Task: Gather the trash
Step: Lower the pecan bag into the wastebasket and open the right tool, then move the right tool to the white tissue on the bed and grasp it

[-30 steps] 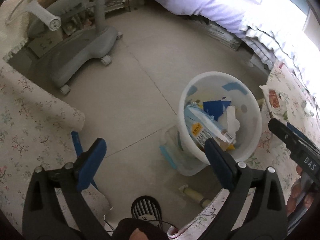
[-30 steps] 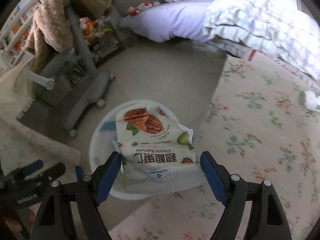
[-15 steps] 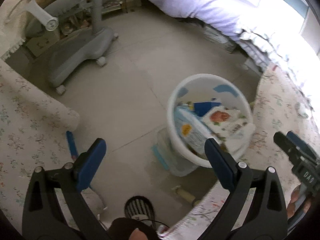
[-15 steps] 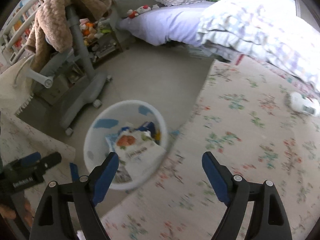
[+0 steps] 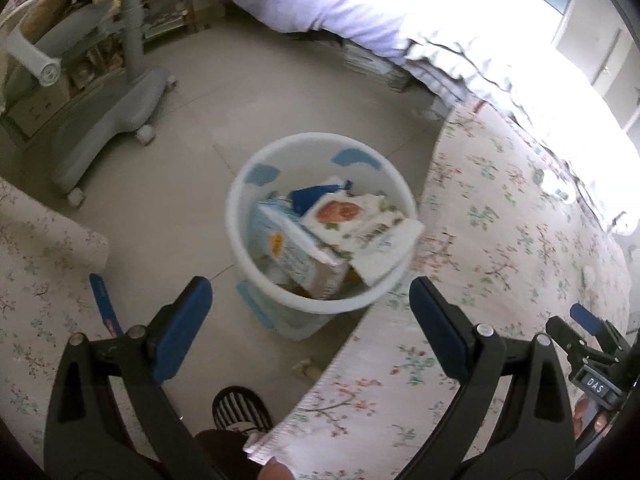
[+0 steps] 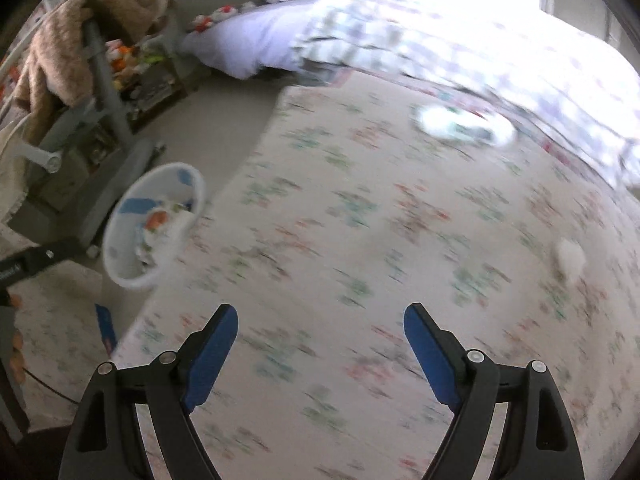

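Note:
A white trash bin [image 5: 244,184] stands on the floor at the floral mat's edge; it holds a pecan snack bag [image 5: 360,224] lying on a light blue box [image 5: 288,248]. The bin also shows in the right wrist view [image 6: 120,256], far left. My left gripper [image 5: 310,316] is open and empty above the bin's near side. My right gripper [image 6: 320,344] is open and empty over the floral mat [image 6: 380,240]. A white bottle-like item [image 6: 464,124] lies blurred on the mat near the bed. A small white crumpled piece [image 6: 570,258] lies on the mat at right.
A grey rolling chair base [image 5: 108,120] stands left of the bin. A bed with lilac bedding [image 5: 340,4] runs along the back. A blue strip [image 5: 104,304] lies on the floor by a second floral mat [image 5: 36,280]. The right gripper shows at the lower right [image 5: 592,344].
My right gripper let go of the pecan bag, which now lies in the bin, and swung right over the mat. My left gripper shifted so the bin sits more centrally.

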A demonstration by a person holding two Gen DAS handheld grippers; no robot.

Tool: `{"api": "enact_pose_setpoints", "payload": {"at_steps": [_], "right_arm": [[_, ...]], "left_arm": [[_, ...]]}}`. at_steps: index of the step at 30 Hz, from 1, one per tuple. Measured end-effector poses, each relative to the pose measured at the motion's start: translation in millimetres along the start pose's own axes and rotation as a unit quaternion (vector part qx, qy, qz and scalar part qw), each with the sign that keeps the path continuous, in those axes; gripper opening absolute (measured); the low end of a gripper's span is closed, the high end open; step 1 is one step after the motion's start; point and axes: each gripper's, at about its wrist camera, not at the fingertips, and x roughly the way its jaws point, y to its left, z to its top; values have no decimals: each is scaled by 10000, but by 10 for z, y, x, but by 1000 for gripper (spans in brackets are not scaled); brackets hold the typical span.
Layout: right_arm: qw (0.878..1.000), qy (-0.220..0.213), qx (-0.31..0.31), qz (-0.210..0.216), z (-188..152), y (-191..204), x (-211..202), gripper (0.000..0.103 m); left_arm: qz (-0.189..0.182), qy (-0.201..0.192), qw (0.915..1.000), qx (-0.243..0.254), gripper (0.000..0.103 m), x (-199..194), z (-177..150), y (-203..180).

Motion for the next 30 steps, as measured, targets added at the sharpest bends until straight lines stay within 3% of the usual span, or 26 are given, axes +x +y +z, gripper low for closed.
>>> {"api": "enact_pose_setpoints", "payload": {"at_steps": [12,18,24,30], "right_arm": [[9921,100,1115,-565,-239,-1371,-391,87],[9817,12,1814,-583,-248,-2078,-531,86],[9745,-21,2171,-563,-198,-2348,-400,83],[9798,-36,1972,-333,-25,-2232,-185,74]], "left_arm": [[-198,5,9988,450,99,7,-48,-528],[-260,4,9977,626,99,86,-38,-806],[-346,58,9964,772,99,171,-29,-1083],[-357,103,9957,850,99,294,-7,-1335]]}}
